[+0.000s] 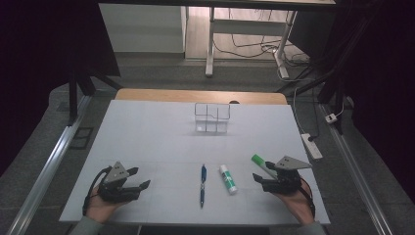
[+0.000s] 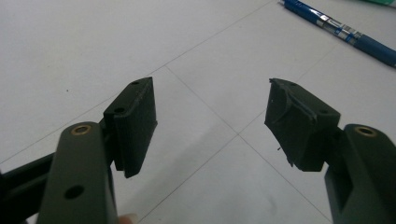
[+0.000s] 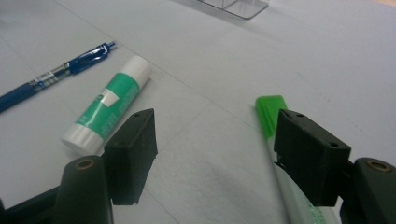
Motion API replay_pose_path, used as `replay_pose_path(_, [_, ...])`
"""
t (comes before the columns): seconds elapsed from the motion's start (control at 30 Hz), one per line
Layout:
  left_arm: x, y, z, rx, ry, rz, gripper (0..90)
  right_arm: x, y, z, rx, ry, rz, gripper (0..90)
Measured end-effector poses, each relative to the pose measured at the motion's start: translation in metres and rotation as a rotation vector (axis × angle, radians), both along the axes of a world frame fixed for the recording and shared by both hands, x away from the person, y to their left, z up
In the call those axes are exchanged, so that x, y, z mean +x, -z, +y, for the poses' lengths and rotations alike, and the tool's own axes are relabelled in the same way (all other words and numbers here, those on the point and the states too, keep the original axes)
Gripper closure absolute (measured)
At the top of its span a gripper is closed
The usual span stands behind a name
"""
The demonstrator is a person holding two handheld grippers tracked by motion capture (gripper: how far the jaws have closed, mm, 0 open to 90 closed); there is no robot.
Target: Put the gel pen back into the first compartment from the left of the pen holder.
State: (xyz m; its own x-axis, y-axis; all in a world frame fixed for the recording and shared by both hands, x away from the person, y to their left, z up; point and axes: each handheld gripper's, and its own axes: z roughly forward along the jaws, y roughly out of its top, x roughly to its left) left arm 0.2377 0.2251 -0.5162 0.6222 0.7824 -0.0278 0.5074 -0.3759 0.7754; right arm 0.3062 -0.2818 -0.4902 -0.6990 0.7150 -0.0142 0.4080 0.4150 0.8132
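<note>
Jaws spread wide and empty, the right gripper (image 3: 212,156) rests on the white table (image 1: 147,132) with a green highlighter (image 3: 271,114) just beside its outer jaw. The left gripper (image 2: 210,126), equally wide, lies well apart, past a glue stick (image 1: 227,178) and blue pen (image 1: 202,185).

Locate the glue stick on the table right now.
In the high view the glue stick lies flat on the white table, right of centre, between the blue pen and the green highlighter by the right gripper.

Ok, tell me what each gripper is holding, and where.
Nothing is held. The left gripper and right gripper are both open; the green marker lies beside one right finger.
</note>
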Motion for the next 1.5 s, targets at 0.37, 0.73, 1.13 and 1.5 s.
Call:
replay_pose_path(0.37, [0.002, 0.003, 0.001, 0.009, -0.015, -0.002, 32.4, 0.003, -0.005, 0.021, -0.011, 0.032, 0.056, 31.1])
replay_pose_path(0.73, [0.003, 0.005, -0.002, 0.026, -0.006, 0.001, 32.4, 0.006, -0.011, 0.055, -0.015, 0.001, 0.099, 31.4])
replay_pose_path(1.13, [0.003, 0.007, -0.002, 0.028, 0.001, 0.008, 32.3, 0.010, -0.014, 0.095, -0.050, -0.066, 0.120, 32.3])
replay_pose_path(1.5, [0.004, 0.008, -0.003, 0.034, 0.003, 0.010, 32.3, 0.015, -0.012, 0.123, -0.055, -0.069, 0.154, 32.6])
